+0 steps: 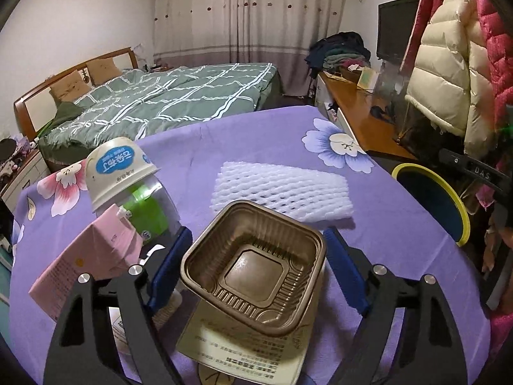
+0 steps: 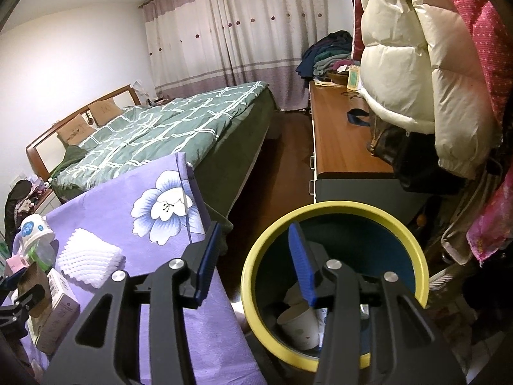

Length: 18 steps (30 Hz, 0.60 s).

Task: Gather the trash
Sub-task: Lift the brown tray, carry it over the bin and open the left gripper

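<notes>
- Fingers of the left gripper (image 1: 256, 266) straddle the brown plastic tray (image 1: 253, 268), one blue pad on each side. The left pad sits at the tray's rim; the right pad shows a sliver of gap. Not yet a firm pinch as far as I can tell.
- Fingers of the right gripper (image 2: 256, 256) are spread partway with nothing between them, hanging over the yellow-rimmed bin (image 2: 333, 285).
- Tray rests on a printed flat box (image 1: 253, 349), near the front of the table (image 1: 400, 240).
- Step in hand, judged: grip the tray, carry it to the bin.
- To do it well: centre the pads on opposite rim walls and close gently, since thin ribbed plastic is likely to buckle or spring out. Lift straight up so the box beneath is not dragged.
- Other trash on the table: white foam net (image 1: 282, 192) behind the tray; upturned white cup (image 1: 118, 170) atop a green-labelled bottle (image 1: 147, 211); pink carton (image 1: 89, 256) at left.
- Bin stands on the floor just beside the table's right edge; a paper cup (image 2: 301, 327) already lies inside.
- Surface: purple floral cloth, soft, could slide.
- Room: bed with green checked quilt (image 1: 166, 99), curtains (image 1: 247, 16), wooden sideboard (image 2: 340, 138), hanging puffer coats (image 2: 416, 57).
</notes>
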Motion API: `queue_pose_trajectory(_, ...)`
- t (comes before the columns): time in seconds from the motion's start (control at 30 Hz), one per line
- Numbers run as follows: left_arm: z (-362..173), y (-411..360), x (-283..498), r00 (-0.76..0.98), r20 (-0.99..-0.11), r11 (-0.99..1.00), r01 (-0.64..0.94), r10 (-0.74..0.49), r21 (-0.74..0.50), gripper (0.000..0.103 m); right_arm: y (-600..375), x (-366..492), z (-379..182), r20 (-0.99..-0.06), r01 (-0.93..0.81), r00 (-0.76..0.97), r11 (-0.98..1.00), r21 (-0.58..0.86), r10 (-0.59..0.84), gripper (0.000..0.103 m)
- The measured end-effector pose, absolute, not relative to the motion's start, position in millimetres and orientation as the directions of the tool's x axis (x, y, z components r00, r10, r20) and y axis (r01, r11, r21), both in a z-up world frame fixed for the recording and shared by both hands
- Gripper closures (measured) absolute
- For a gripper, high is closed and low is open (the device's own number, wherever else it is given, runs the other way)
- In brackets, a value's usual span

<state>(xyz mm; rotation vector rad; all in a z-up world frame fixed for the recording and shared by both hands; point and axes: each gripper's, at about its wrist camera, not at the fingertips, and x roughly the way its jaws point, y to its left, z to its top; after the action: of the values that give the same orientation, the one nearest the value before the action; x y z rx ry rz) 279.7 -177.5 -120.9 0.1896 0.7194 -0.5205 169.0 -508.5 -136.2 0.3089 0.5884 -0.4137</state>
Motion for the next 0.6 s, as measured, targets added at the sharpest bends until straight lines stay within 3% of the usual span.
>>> queue_pose_trajectory(0.33, -95.4, -209.6, 261.4, 0.627, -0.649, 0.831, 0.556, -0.43, -0.014, 0.021, -518.9, 148.0, -128.3, -0.576, 0.451, 0.762, 0.881, 0.144, -0.296, 0.061)
queue_pose_trajectory(0.6, -90.4, -296.2, 251.0, 0.551, -0.64, 0.748, 0.661, -0.536, -0.057, 0.021, -561.6, 107.9, -133.3, -0.584, 0.527, 0.725, 0.84, 0.13, -0.364, 0.061)
